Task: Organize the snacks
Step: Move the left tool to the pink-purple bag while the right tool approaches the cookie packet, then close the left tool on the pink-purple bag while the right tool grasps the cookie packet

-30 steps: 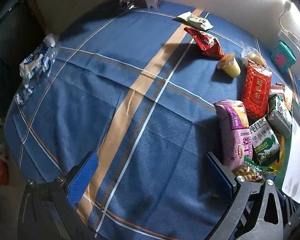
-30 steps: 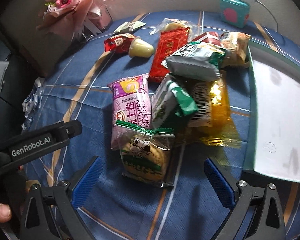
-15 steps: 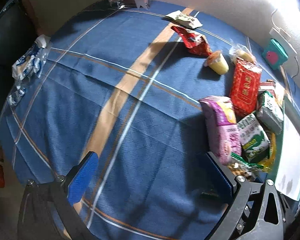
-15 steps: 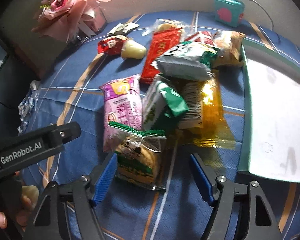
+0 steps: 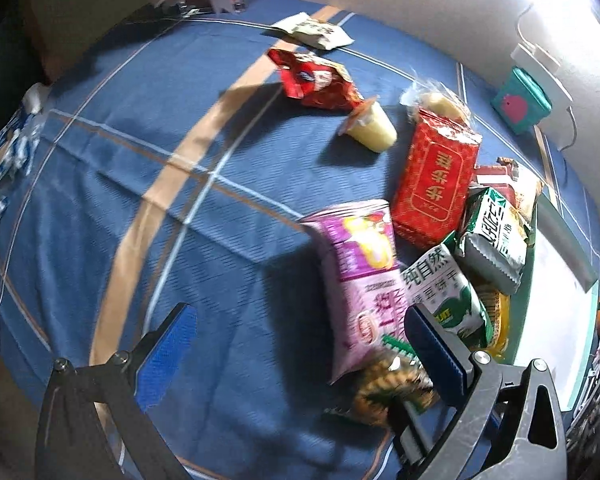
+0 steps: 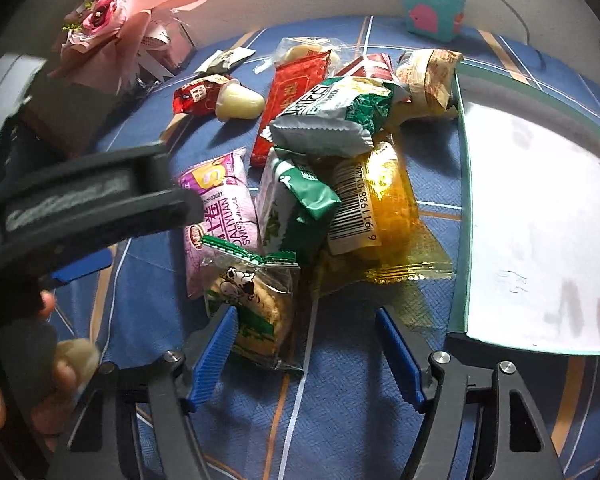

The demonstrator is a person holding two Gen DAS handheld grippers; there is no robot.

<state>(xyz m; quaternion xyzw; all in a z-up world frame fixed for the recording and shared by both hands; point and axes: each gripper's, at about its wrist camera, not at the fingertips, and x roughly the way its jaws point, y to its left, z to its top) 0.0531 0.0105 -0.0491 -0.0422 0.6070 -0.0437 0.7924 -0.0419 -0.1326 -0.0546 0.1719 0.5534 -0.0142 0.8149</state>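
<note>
The right gripper point(image 6: 306, 350) has just been closing, and its blue pads now stand partly apart. The left pad point(image 6: 214, 354) touches the near edge of the clear cookie packet point(image 6: 256, 304); the right pad stands free of it over the blue plaid tablecloth point(image 6: 340, 412), so the packet is not clamped. That packet lies at the near end of the snack pile, just beside the purple swiss roll pack point(image 6: 220, 216). The left gripper point(image 5: 300, 344) is spread wide and holds nothing, its right pad point(image 5: 434, 350) above the same purple pack.
</note>
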